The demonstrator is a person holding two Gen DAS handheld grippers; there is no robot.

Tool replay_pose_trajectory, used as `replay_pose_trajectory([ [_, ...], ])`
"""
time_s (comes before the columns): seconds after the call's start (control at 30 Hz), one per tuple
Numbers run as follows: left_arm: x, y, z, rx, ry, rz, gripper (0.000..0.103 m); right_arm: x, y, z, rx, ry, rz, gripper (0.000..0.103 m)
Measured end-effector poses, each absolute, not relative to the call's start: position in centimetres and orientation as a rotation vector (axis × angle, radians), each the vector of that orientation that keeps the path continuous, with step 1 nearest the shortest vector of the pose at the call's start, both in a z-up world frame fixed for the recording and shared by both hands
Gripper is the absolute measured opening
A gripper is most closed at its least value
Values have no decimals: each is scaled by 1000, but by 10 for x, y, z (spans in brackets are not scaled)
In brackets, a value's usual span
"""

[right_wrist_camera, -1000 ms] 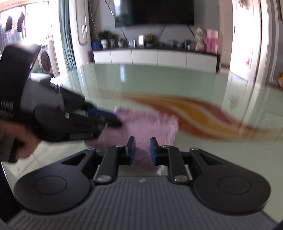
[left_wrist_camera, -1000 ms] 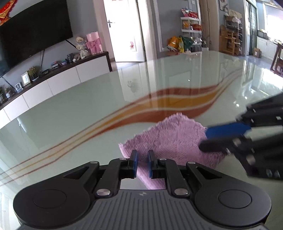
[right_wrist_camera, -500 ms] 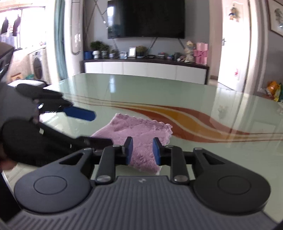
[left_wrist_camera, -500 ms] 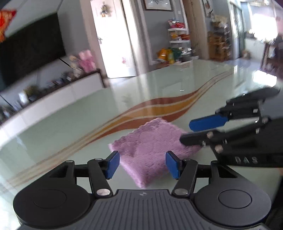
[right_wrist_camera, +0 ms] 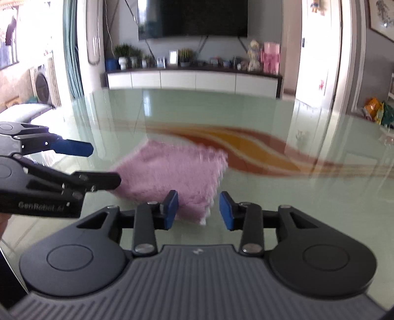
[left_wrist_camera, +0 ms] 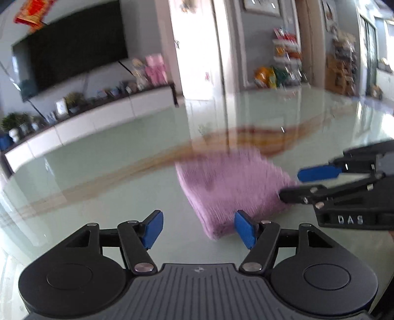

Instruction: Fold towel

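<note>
A pink fluffy towel (left_wrist_camera: 234, 187) lies folded in a thick square on the glass table (left_wrist_camera: 110, 157); it also shows in the right wrist view (right_wrist_camera: 172, 174). My left gripper (left_wrist_camera: 199, 230) is open and empty, held just short of the towel's near corner. It enters the right wrist view (right_wrist_camera: 103, 162) from the left. My right gripper (right_wrist_camera: 199, 210) is open and empty, just short of the towel's near edge. It enters the left wrist view (left_wrist_camera: 290, 183) from the right, beside the towel.
The table (right_wrist_camera: 270, 201) is pale green glass with an orange and brown wave stripe (right_wrist_camera: 246, 147) behind the towel. Beyond the far edge stand a white TV cabinet (right_wrist_camera: 194, 80) and a black TV (right_wrist_camera: 192, 19).
Both grippers opened and let go of the towel, then drew back from it. The towel now lies flat and folded on the table.
</note>
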State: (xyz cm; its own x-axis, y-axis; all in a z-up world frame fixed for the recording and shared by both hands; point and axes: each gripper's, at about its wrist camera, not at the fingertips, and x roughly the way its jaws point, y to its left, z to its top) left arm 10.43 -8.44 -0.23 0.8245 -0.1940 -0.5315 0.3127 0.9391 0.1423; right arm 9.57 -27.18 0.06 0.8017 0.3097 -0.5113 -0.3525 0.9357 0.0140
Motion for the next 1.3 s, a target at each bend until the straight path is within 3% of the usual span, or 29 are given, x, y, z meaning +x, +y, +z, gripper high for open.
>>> replay_pose_trajectory([
  [0.17,123,-86,-6,246,591,-203,72,108,-261,-5,-126,556,343,37],
  [0.33,128,-77,-22,210,629,-209,76,107,-271,-15,-120,578,323,44],
  [0.83,116,-71,-12,210,611,-186,76,99,-285,-18,-126,595,301,42],
  [1.07,112,-67,-19,235,657,-190,74,93,-287,-10,-102,585,279,46],
  [1.3,109,-78,-2,205,580,-243,77,96,-272,3,-103,537,321,50],
])
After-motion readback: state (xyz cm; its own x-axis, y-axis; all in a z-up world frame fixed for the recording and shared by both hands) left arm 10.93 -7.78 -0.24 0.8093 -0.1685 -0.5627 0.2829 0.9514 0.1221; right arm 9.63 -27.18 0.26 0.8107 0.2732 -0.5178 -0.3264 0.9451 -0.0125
